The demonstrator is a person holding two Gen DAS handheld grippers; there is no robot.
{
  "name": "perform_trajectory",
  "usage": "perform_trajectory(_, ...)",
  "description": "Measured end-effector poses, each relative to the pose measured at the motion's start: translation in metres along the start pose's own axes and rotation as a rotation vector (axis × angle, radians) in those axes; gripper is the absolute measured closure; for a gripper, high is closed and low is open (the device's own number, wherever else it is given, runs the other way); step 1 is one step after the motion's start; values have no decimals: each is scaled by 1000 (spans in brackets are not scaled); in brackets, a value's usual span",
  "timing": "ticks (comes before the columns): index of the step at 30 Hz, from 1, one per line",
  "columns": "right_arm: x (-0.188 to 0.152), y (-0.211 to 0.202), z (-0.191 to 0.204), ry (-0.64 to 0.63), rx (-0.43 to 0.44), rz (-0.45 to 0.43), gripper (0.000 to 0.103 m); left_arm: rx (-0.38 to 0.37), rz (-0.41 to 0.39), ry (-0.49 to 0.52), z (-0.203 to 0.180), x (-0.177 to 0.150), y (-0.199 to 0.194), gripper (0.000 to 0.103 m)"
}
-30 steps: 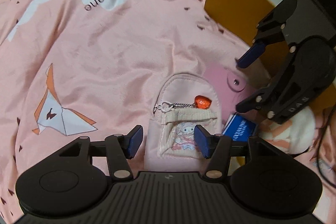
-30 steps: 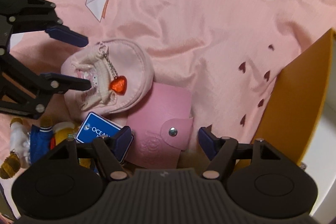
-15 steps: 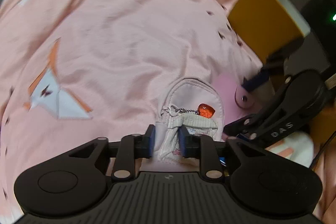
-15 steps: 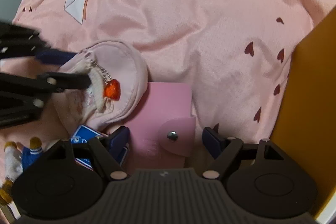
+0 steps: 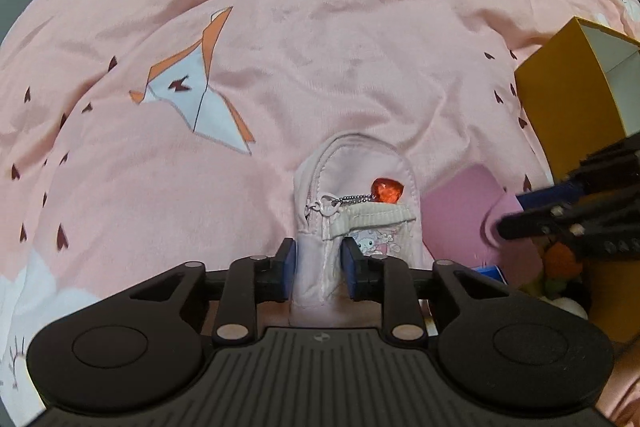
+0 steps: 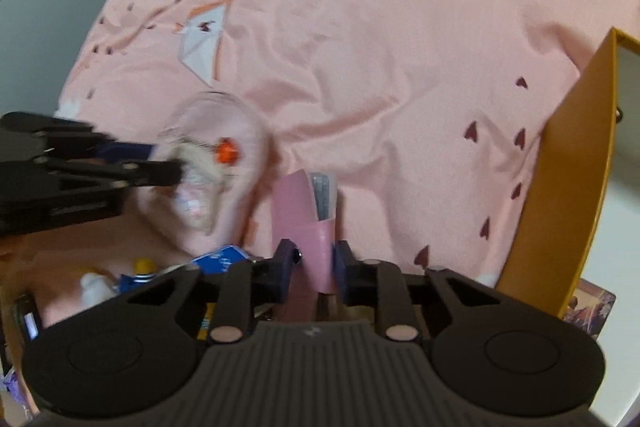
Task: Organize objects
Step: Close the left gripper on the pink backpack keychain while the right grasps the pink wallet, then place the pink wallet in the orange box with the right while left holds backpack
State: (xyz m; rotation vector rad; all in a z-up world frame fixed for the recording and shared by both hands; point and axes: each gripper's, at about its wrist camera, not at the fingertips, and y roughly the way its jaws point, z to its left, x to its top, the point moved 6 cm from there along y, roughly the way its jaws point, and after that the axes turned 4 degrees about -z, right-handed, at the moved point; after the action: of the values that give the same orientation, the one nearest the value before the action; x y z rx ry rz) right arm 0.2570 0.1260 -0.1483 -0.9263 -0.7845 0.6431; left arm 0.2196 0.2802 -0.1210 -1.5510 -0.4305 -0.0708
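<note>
1. The pink bedsheet (image 5: 320, 75), printed with a paper crane and a "PaperCrane" cloud, spreads under everything as it did a second ago; both cameras now take in more of it.
2. The yellow box (image 5: 560, 99) stands open at the right edge, far right of both grippers, and no longer fills the upper right of the left wrist view as it did a second ago.
3. The left gripper (image 5: 318, 263), wide apart a second ago, now has its blue pads pressed on the near end of the small pink backpack pouch (image 5: 356, 187); its jaws are easing open slightly, with the pouch between them.
4. The right gripper (image 6: 312, 263), open over the flat wallet a second ago, is closing, its pads pinching the pink wallet (image 6: 298, 199), which now stands on edge between them.
5. The pouch sits at centre, just left of the wallet, its red heart charm (image 5: 386, 190) hanging on a chain.
6. A blue card (image 6: 218, 259) and a small figurine (image 6: 120, 277) lie near left, partly hidden behind the right gripper's body.
</note>
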Motion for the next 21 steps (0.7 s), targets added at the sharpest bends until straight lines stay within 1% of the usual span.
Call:
perform_trajectory(2,-1,-5,5,-19,1,-2,82,2,-7,19,-1,0,7,58)
perform_trajectory(4,2,-4,12,-43,-9,-7,82,8,-23,38,-2,3,14,53)
perform_trajectory(5,2,-3,14,-51,-12,-11,82,1,-23,37,-3,4,17,54)
perform_trajectory(6,3,-3,15,-54,-12,-15,82,-12,-16,27,-2,5,20,58)
perform_trajectory(7,3,-2,16,-55,-8,-19,82,-29,-8,17,-2,5,22,69)
perform_trajectory(9,4,-2,17,-53,-2,-30,83,-41,-2,2,-2,5,22,71)
perform_trajectory(11,4,-4,17,-60,-2,-42,84,-39,-9,-4,-2,4,18,78)
perform_trajectory(14,3,-13,20,-78,14,-62,88,-51,-42,-33,0,2,0,83)
perform_trajectory(18,7,-32,26,-129,-17,-120,89,-43,-111,-56,7,-1,-35,83)
perform_trajectory(21,10,-47,25,-102,3,-148,90,-53,-153,-72,6,-5,-61,84)
